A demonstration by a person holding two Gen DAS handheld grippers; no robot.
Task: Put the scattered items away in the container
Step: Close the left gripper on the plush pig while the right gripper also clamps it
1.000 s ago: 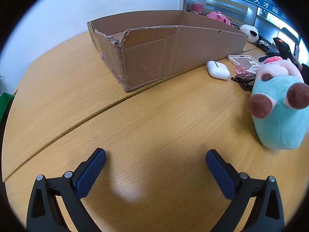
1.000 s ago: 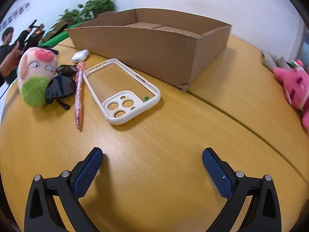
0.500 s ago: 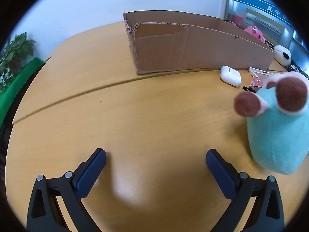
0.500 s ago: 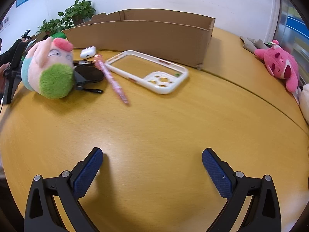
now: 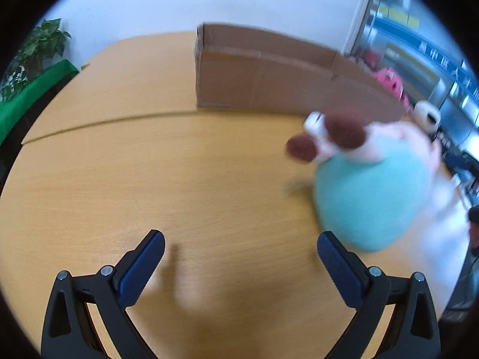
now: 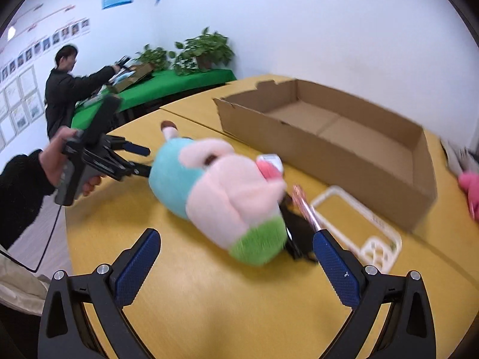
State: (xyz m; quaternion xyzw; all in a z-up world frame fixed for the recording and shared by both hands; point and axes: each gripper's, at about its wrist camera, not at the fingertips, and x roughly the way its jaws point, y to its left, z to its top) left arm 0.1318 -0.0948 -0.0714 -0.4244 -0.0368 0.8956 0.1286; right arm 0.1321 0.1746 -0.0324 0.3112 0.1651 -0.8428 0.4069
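Observation:
A teal, pink and green plush toy [image 5: 371,191] [image 6: 221,191] lies on the wooden table in front of an open cardboard box [image 5: 269,80] [image 6: 329,137]. My left gripper [image 5: 241,240] is open; the plush sits just right of its right finger, not between the two. In the right wrist view a hand holds the left gripper [image 6: 140,161] at the plush's teal end. My right gripper [image 6: 236,239] is open with the plush's green end just ahead of it. Black sunglasses [image 6: 296,230], a pink pen [image 6: 305,206], a white phone case [image 6: 359,224] and a white earbud case [image 6: 269,159] lie between plush and box.
A pink plush [image 6: 470,185] [image 5: 389,80] and a white plush [image 5: 426,116] lie past the box's far end. Beyond the table stand a green-covered table [image 6: 155,83] with potted plants [image 6: 206,51] and a person [image 6: 60,89] working there.
Both views have swung round. The plush now looms close to the left gripper's right finger, and the right gripper faces the plush instead of the phone case. Both grippers stay open.

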